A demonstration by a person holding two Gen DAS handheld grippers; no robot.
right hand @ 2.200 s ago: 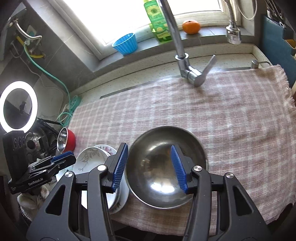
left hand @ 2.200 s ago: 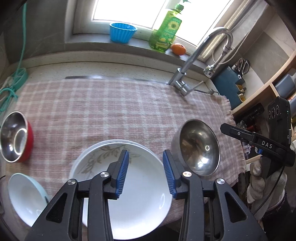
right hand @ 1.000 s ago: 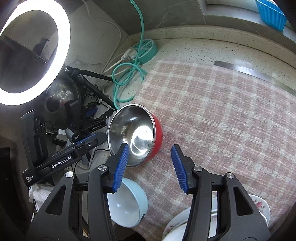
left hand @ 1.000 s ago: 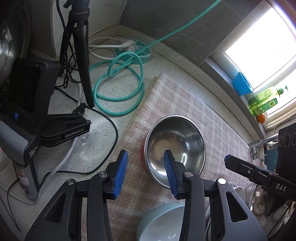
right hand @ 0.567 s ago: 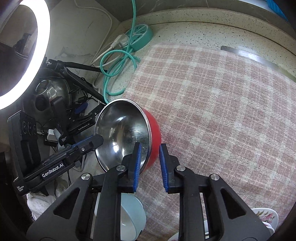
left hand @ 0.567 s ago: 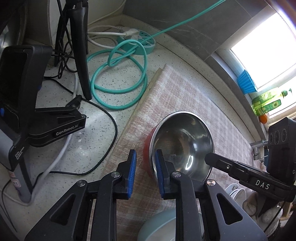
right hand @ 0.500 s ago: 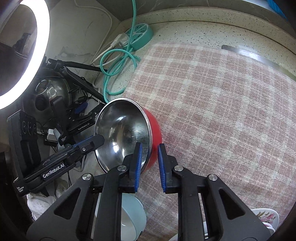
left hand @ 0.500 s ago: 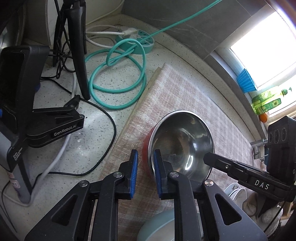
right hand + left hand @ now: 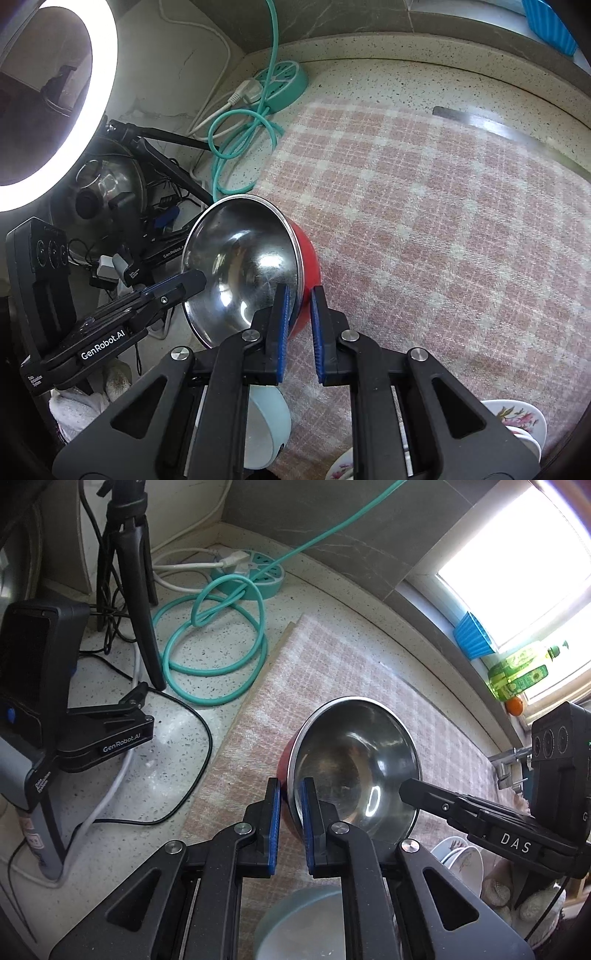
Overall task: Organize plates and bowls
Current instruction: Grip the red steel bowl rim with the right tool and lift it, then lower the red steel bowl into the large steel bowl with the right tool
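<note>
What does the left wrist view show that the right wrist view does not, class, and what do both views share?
Only the left wrist view shows the green bottle, the orange and the window.

Only the right wrist view shows the ring light and the pot lid.

Both show the red bowl with its steel inside, tilted, each gripper shut on its rim: the left gripper on one side, the right gripper on the other. Both also show the checked cloth, the teal cable and the pale blue bowl.

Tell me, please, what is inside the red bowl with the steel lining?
The red bowl looks empty: its steel inside shows only reflections. Both grippers, left and right, clamp its rim, and their fingers hide small parts of the wall.
</note>
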